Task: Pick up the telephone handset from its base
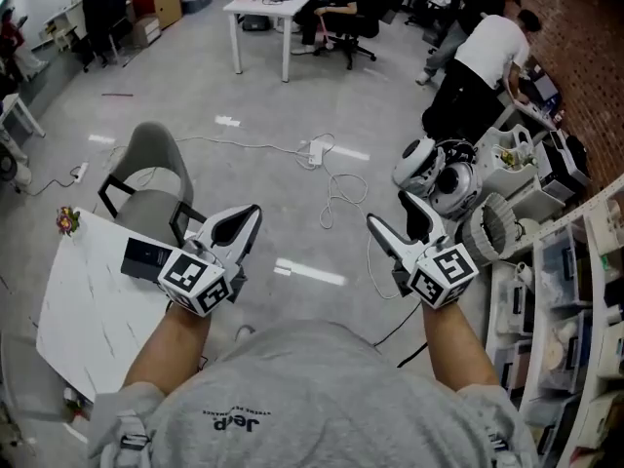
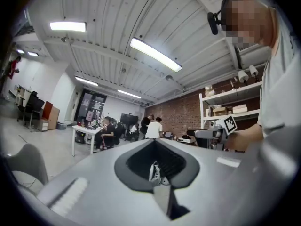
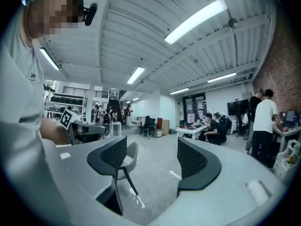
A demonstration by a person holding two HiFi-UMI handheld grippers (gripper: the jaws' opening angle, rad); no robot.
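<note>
Left gripper (image 1: 242,224): pale grey shell, black pads. Right gripper (image 1: 393,214): the same pale grey and black. Marker cube (image 1: 198,279) on each: black squares on white. Table (image 1: 73,310): white with faint grey veining. Box (image 1: 146,257) at the table's far edge: black. Chair (image 1: 146,169): grey seat, black frame. Floor (image 1: 292,96): glossy grey. Cable (image 1: 336,178): white. Wall (image 1: 585,37): red-brown brick. Shirt (image 1: 312,398): grey with dark lettering.
</note>
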